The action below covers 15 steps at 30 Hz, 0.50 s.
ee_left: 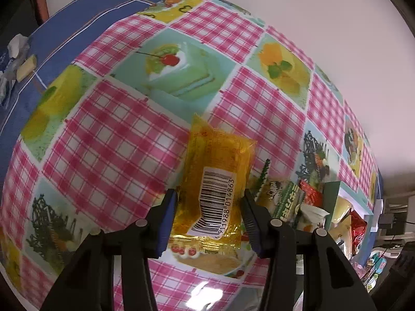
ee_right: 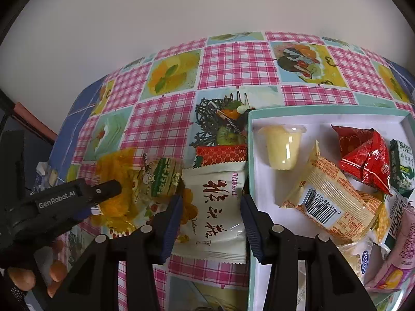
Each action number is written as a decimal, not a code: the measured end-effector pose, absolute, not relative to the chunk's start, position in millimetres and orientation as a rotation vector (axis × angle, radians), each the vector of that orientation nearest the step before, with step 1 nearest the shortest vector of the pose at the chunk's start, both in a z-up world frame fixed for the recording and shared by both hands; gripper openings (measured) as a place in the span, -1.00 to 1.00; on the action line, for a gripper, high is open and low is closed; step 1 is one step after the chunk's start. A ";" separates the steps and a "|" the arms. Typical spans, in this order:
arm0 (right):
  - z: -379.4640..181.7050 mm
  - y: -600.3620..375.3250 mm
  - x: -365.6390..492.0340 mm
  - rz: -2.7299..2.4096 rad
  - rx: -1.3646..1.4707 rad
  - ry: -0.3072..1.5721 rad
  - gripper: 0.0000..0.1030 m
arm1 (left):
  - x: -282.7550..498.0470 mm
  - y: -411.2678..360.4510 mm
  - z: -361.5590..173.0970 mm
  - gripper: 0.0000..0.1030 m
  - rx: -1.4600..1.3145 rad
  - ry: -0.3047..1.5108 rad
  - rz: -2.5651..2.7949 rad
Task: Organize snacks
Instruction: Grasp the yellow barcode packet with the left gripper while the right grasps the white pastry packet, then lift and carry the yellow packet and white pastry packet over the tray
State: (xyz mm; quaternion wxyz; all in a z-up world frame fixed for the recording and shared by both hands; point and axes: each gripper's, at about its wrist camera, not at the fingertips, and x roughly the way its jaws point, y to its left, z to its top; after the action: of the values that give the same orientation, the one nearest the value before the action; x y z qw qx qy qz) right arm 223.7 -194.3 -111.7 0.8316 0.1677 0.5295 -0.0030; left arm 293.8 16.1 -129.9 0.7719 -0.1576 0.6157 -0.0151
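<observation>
While the left gripper [ee_left: 210, 220] pinches a crinkly yellow packet [ee_left: 215, 181] across its width, barcode label up, the packet lies on the tablecloth [ee_left: 109, 140] just left of the box [ee_right: 262, 120], with small wrapped snacks between them. Beside it, the right gripper [ee_right: 210, 223] has its blue ribbed pads clamped on a flat white packet [ee_right: 215, 207] with saw-tooth ends, touching the box's left wall. Inside the box sit a clear jelly cup [ee_right: 282, 146], a glossy red pouch [ee_right: 363, 153] and an orange biscuit pack [ee_right: 329, 204]. Glossy pink-check cloth with cake pictures covers the table; behind the box rises a plain pale wall [ee_right: 181, 13].
</observation>
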 end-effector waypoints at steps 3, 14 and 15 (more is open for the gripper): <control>-111.1 -190.5 223.8 0.021 0.359 1.128 -0.04 | 292.1 20.9 -129.9 -0.01 -0.347 1.346 -0.028; -122.6 -169.4 228.9 0.026 0.291 1.163 0.19 | 287.1 30.9 -128.3 -0.01 -0.338 1.356 -0.020; -122.6 -166.5 229.2 0.020 0.269 1.162 0.20 | 286.9 31.5 -129.0 -0.01 -0.337 1.357 -0.020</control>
State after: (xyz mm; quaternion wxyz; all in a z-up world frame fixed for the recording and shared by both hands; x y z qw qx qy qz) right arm 229.2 -166.5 -122.6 0.8273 0.1268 0.5472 0.0095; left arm 286.9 31.5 -129.0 0.7652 -0.1552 0.6247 -0.0093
